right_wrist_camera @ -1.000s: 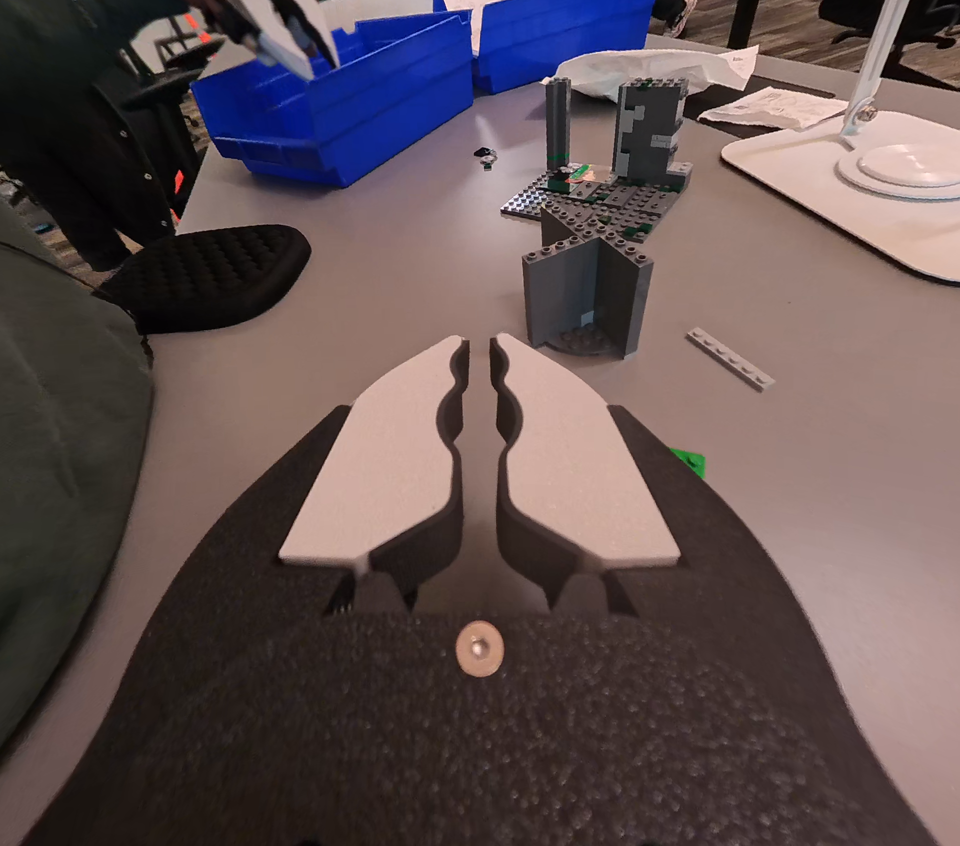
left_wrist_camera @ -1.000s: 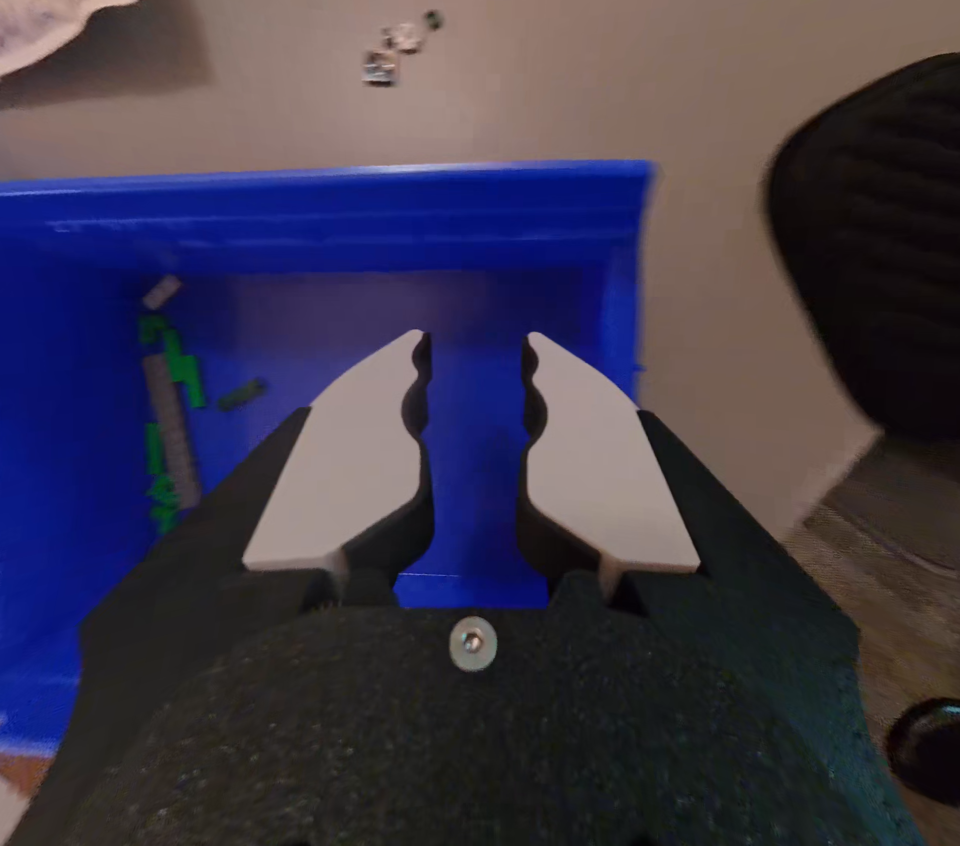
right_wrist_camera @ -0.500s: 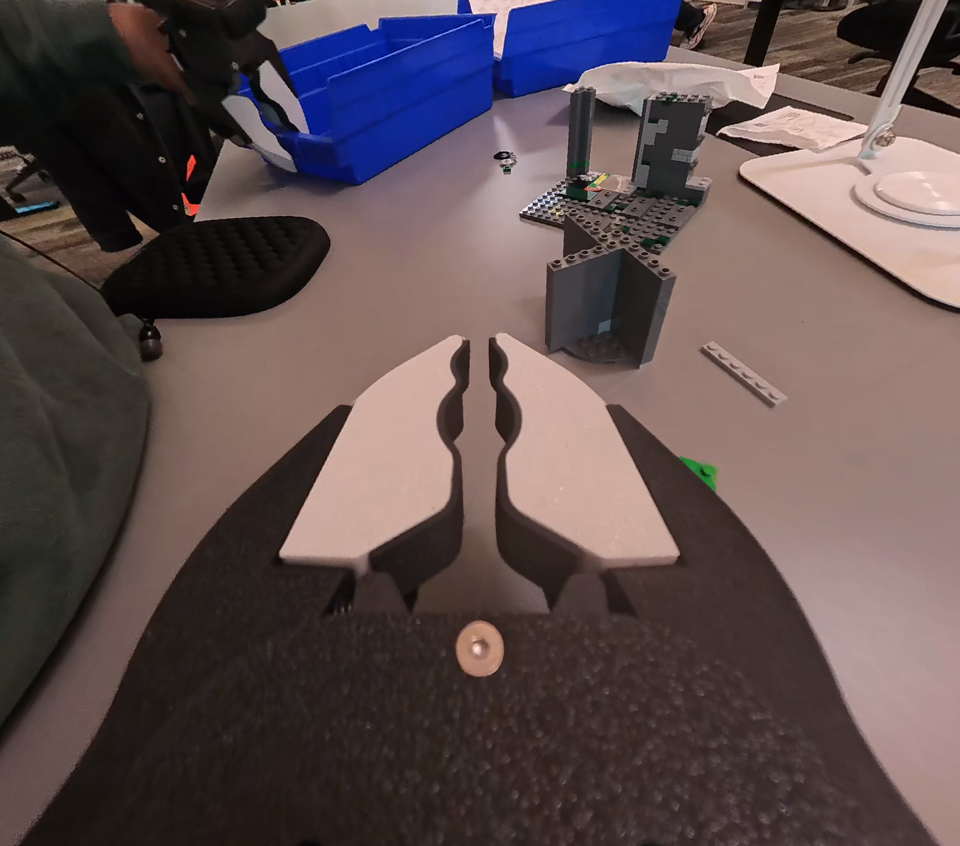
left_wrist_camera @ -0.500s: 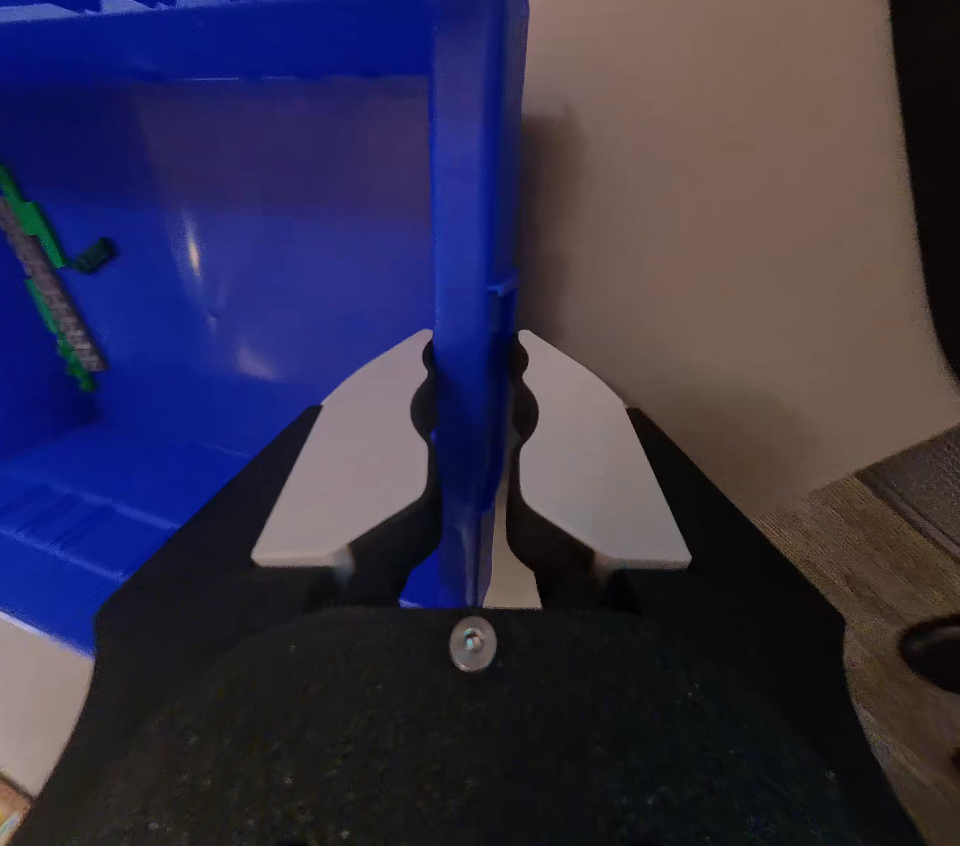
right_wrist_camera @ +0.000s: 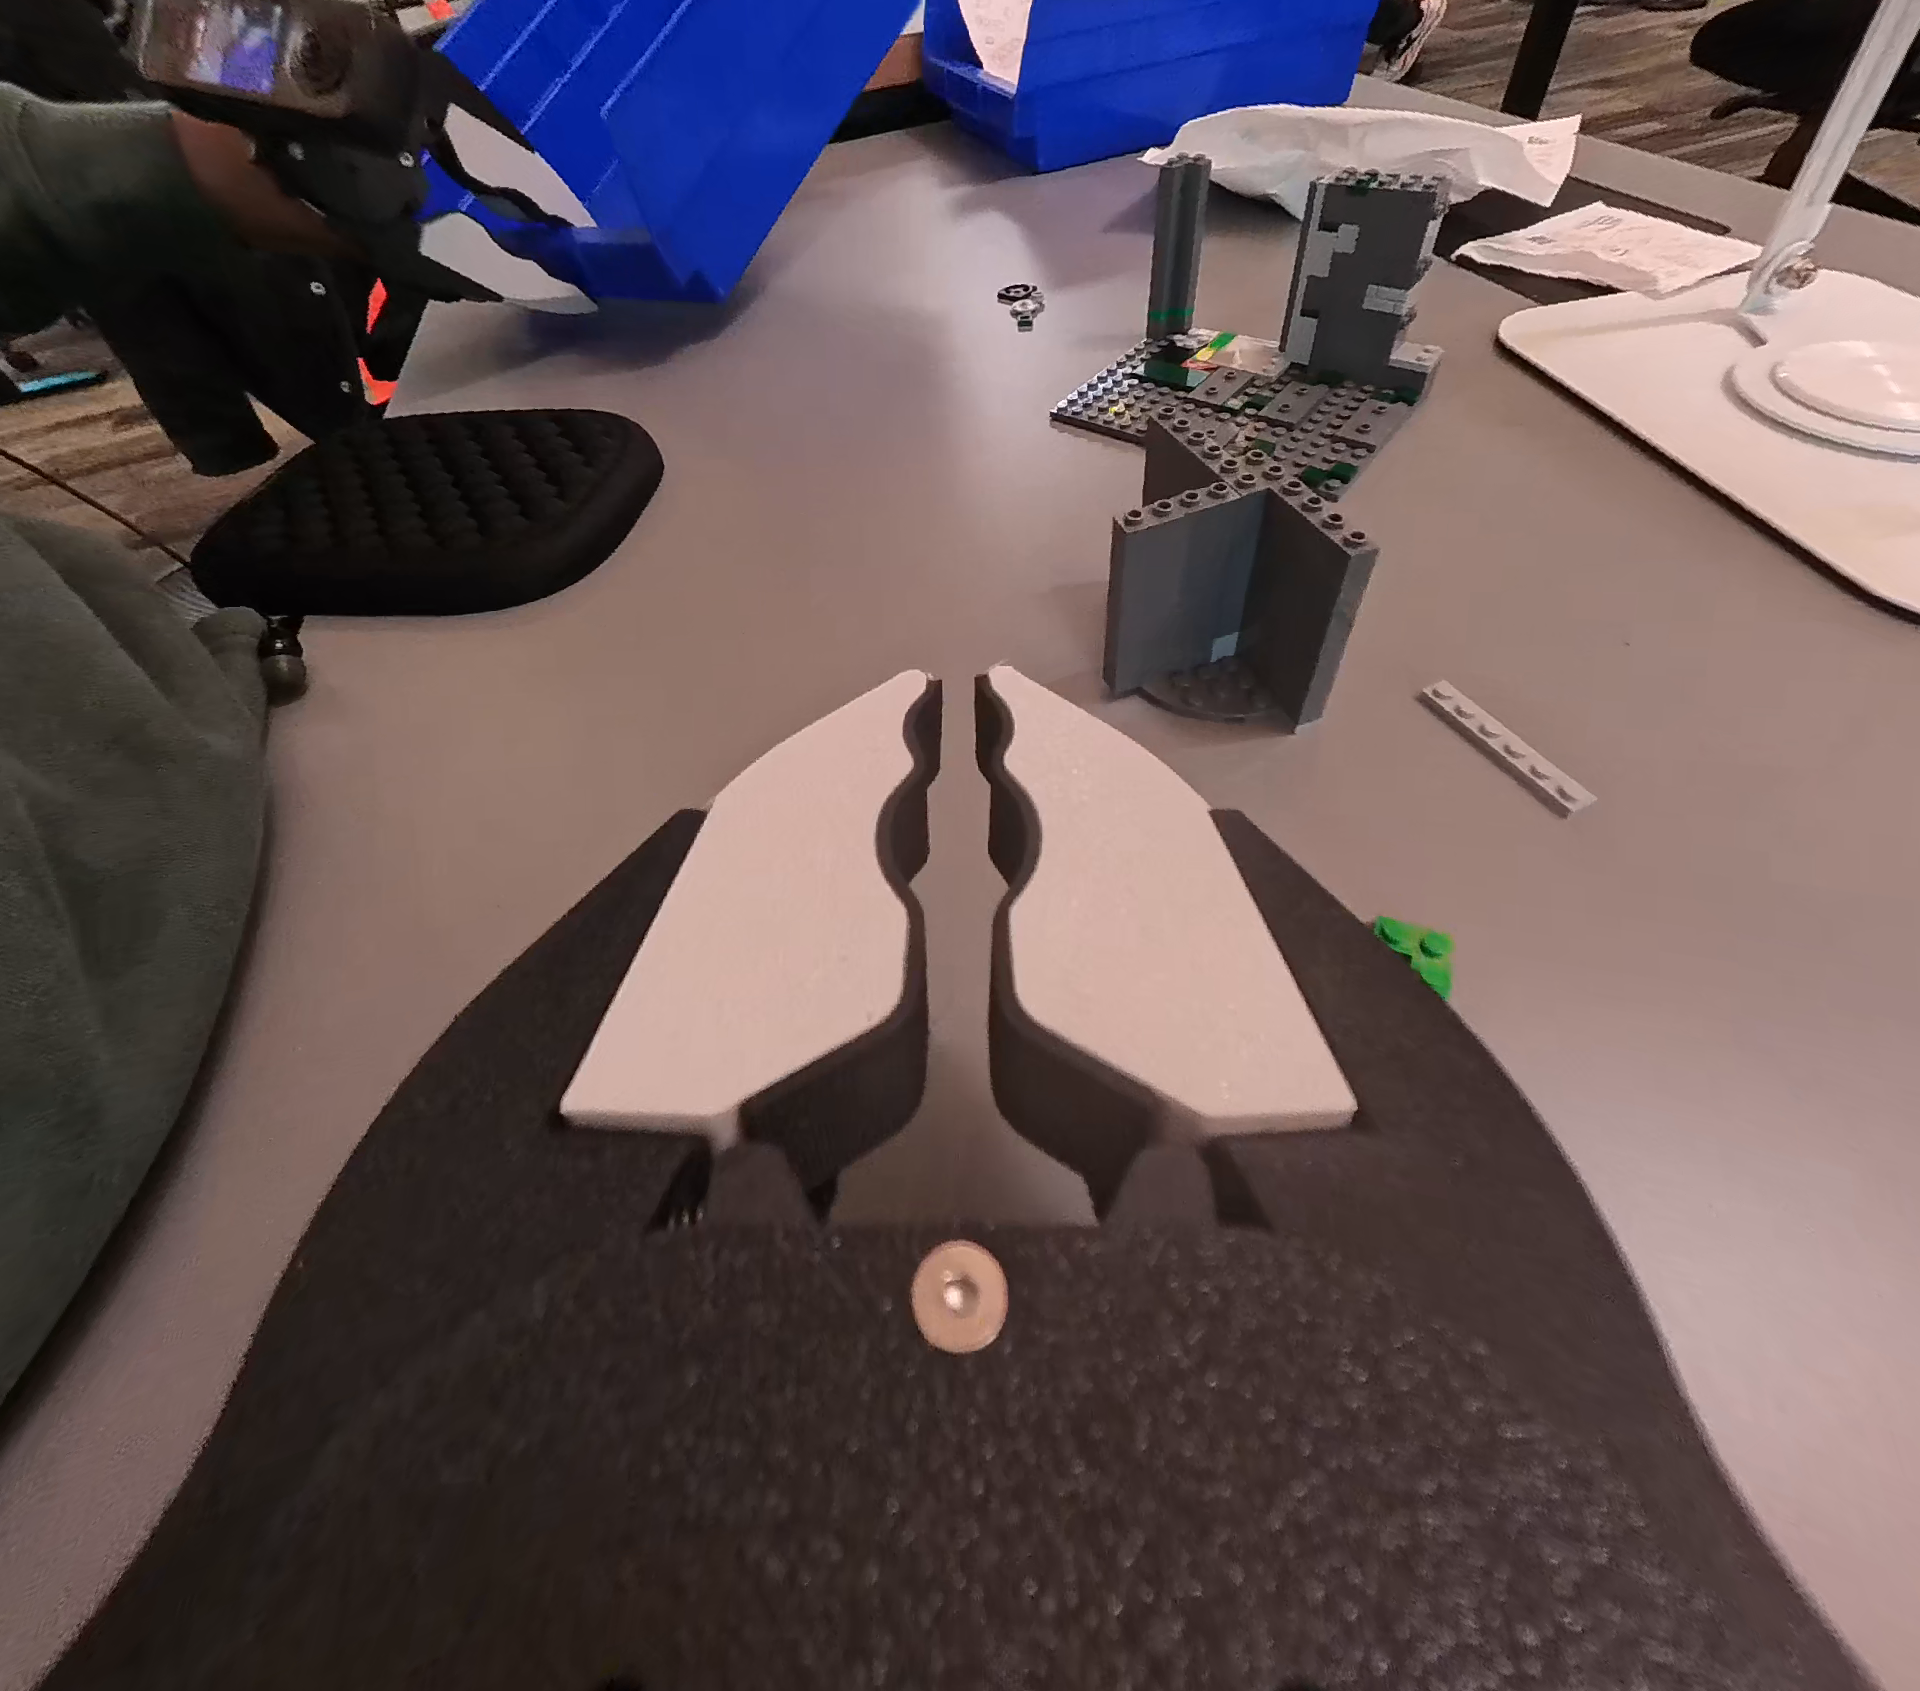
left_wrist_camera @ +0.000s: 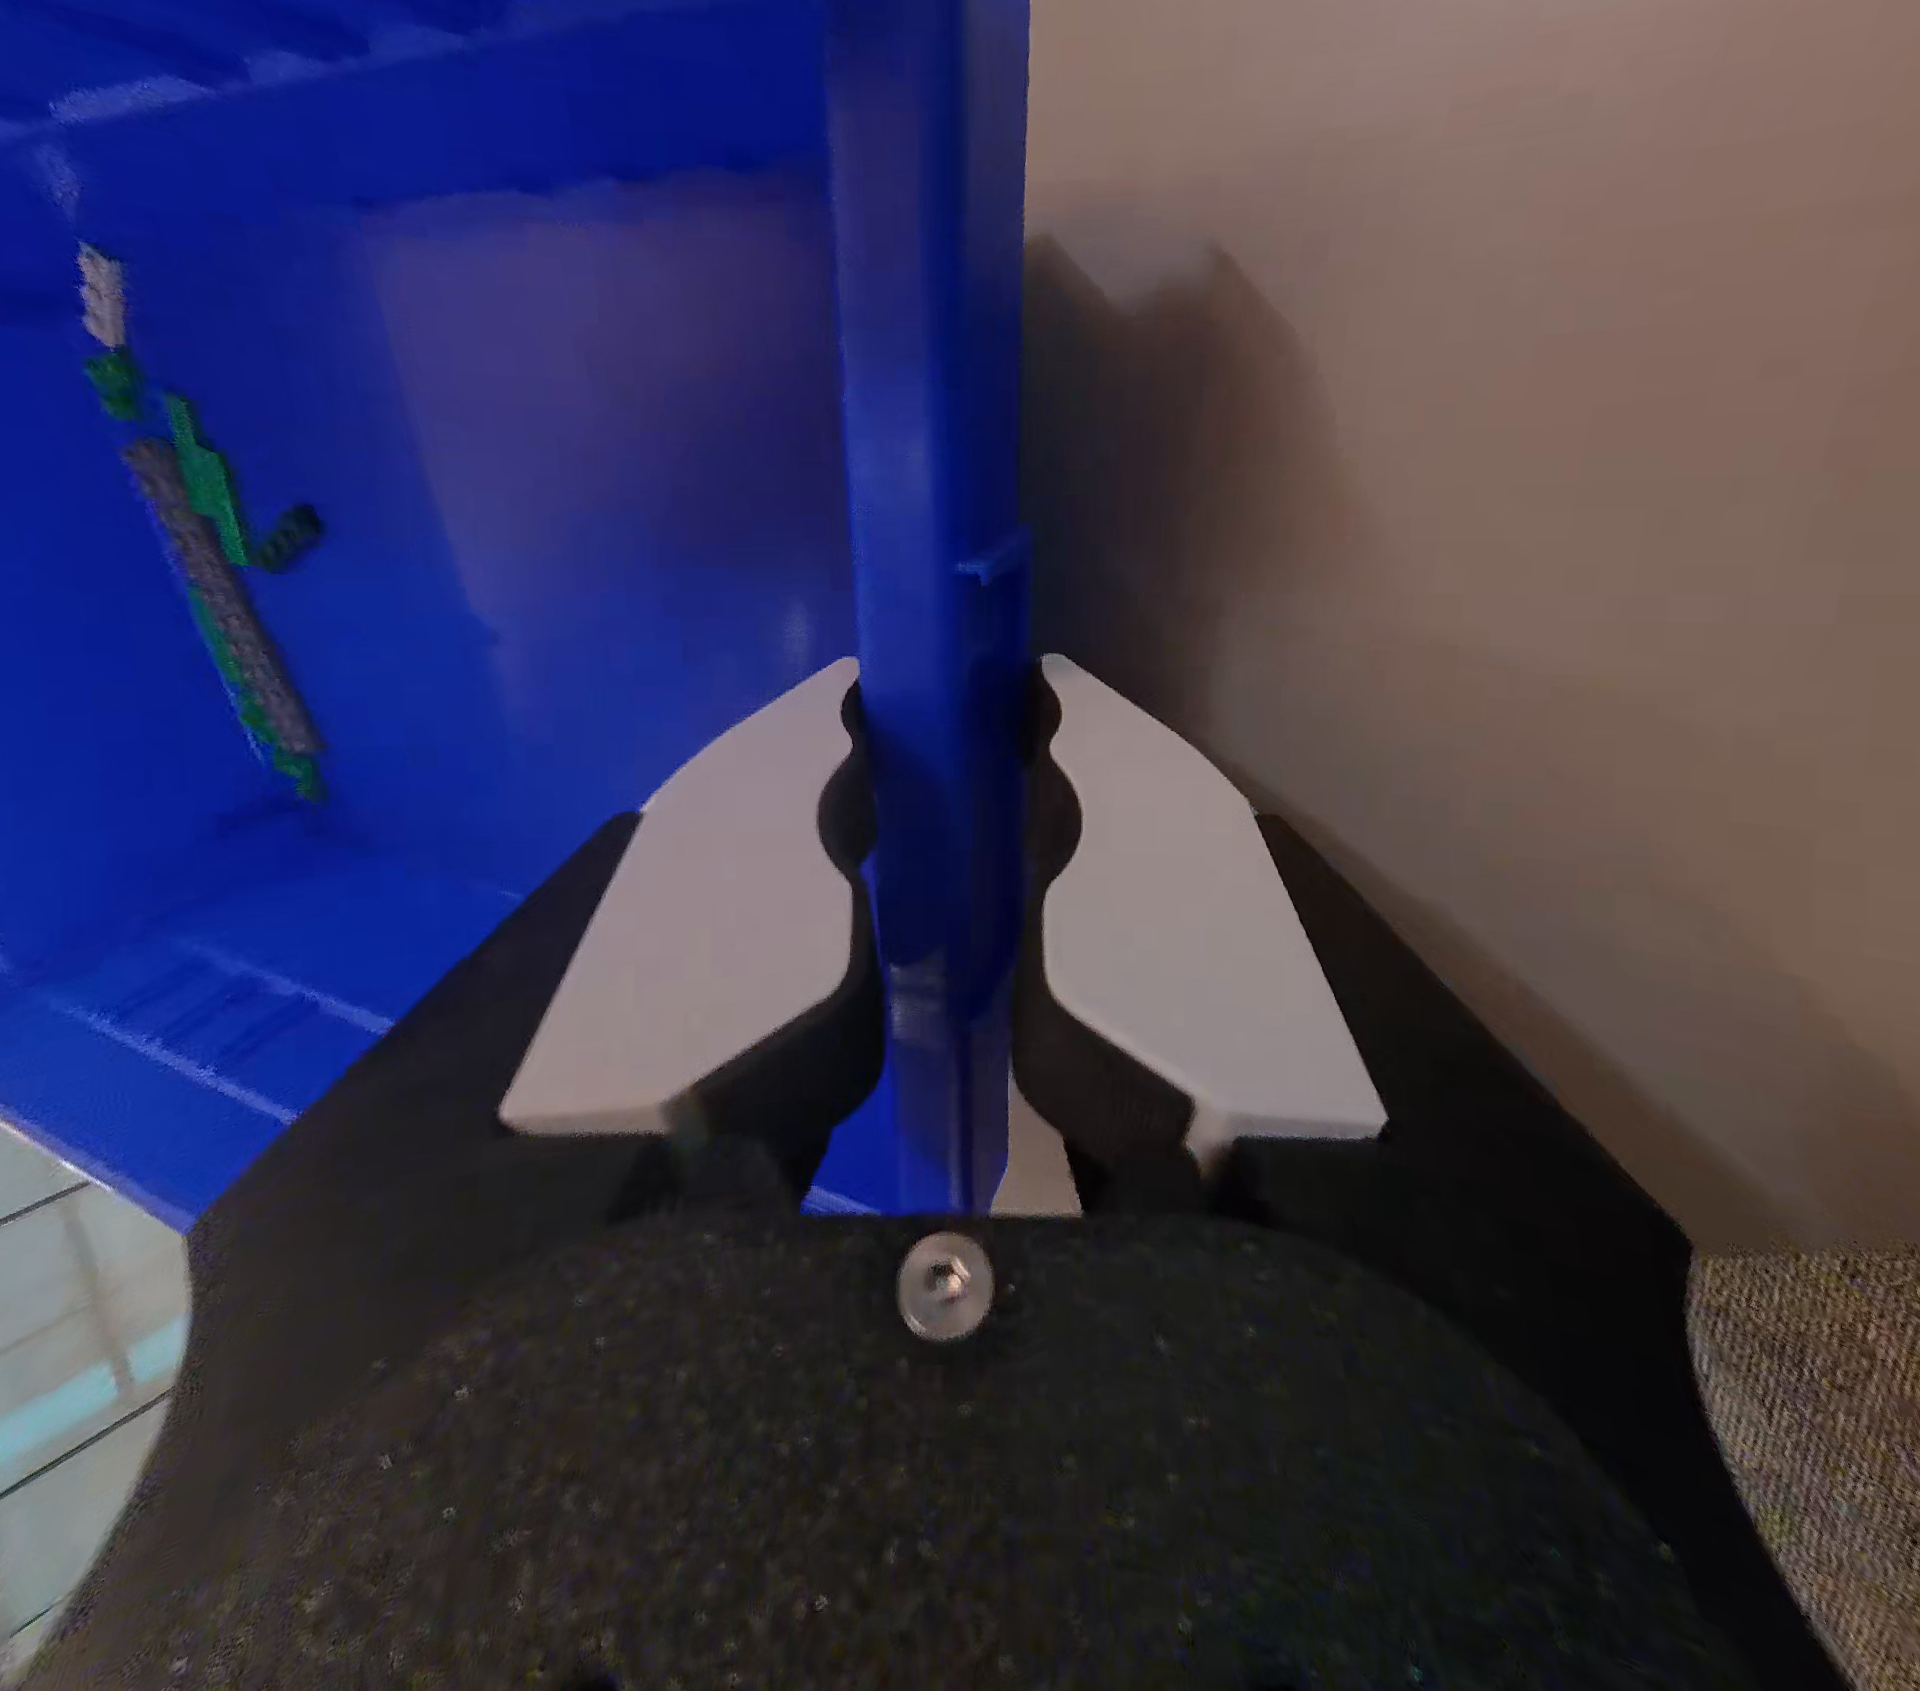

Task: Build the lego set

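Left gripper [left_wrist_camera: 948,685] clamps the side wall of the blue bin [right_wrist_camera: 717,31], tilted at the desk's [right_wrist_camera: 883,446] left edge. Right gripper [right_wrist_camera: 958,685] nearly closed, empty.

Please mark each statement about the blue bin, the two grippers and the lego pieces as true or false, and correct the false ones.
1. The left gripper grips a wall of the blue bin. True.
2. The bin lies flat on the table. False: it is tilted up.
3. The right gripper holds the green piece. False: it holds nothing; the piece lies on the table.
4. Lego pieces are inside the bin. True.
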Demonstrator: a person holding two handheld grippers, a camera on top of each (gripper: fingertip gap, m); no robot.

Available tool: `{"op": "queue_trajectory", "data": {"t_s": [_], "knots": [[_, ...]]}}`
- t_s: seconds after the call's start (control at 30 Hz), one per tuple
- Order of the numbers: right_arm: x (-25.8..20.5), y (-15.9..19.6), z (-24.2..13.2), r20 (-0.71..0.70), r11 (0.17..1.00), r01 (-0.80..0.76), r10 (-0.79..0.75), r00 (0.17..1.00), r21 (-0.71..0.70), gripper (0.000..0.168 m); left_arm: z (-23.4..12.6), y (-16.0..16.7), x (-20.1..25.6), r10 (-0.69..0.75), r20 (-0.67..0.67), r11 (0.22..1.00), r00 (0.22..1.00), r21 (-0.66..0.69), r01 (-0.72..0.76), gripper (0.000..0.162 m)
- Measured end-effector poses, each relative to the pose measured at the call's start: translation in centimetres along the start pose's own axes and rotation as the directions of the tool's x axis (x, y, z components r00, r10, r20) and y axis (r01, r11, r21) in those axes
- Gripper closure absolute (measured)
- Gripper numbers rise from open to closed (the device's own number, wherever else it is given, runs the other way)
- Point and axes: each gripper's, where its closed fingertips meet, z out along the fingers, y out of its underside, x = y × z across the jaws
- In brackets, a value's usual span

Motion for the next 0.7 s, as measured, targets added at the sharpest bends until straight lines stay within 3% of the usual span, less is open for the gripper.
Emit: {"op": "queue_trajectory", "data": {"t_s": [0.2, 0.33, 0.53, 0.7], "knots": [[0.2, 0.0, -0.1, -0.007, 1.000, -0.008, 0.008, 1.000, 0.005, 0.163, 0.6, 0.2, -0.5, 0.022, 0.055, 0.999, 0.998, -0.034, -0.020, 0.135], [0.1, 0.1, 0.0, -0.005, 1.000, -0.004, 0.004, 1.000, -0.004, 0.163, 0.8, 0.1, -0.2, 0.018, 0.018, 0.999, 1.000, -0.032, -0.018, 0.135], [0.1, 0.1, -0.1, -0.004, 1.000, -0.007, 0.007, 1.000, -0.001, 0.163, 0.4, -0.6, 0.9, -0.007, -0.105, 1.000, 0.994, -0.006, 0.006, 0.134], [0.1, 0.1, 0.0, 0.000, 1.000, -0.007, 0.007, 1.000, -0.003, 0.163, -1.1, -1.9, 1.9, -0.049, -0.301, 0.997, 0.952, 0.034, 0.062, 0.135]]}}
